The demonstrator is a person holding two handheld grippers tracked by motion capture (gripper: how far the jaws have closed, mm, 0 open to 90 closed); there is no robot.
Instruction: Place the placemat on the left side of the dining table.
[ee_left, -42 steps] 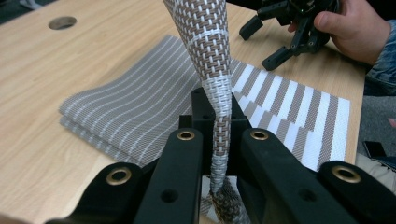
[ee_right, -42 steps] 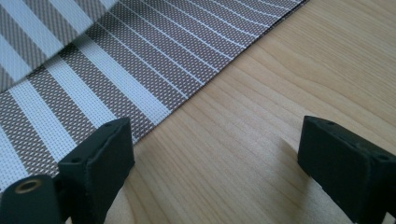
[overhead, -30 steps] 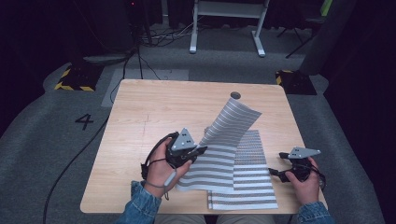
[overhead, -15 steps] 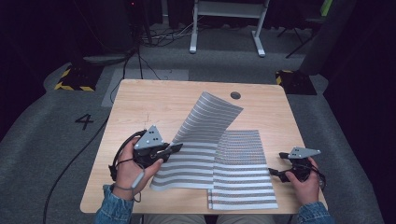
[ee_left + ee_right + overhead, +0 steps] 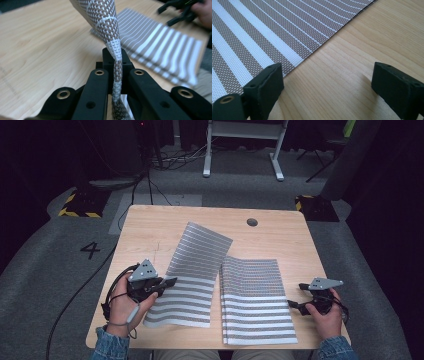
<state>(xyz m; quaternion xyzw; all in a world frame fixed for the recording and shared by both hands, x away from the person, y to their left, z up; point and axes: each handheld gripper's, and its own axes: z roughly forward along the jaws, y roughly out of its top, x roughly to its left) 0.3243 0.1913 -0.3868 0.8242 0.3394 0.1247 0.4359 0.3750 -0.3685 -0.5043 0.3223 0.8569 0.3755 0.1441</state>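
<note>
Woven striped mat (image 5: 110, 22) clamped in left gripper (image 5: 117, 82), above the table (image 5: 150, 227).

lifted placemat (image 5: 110, 22): top and bottom ends cut off by the left gripper view's edges; the pinched edge is hidden between the closed jaws
flat placemat (image 5: 262, 32): cut off at the top and left edges in the right gripper view
right gripper (image 5: 328, 85): body cut off at the bottom edge
forearms: cut off at the high view's bottom edge
table (image 5: 150, 230): near edge partly hidden behind the denim sleeves (image 5: 107, 346)
</note>
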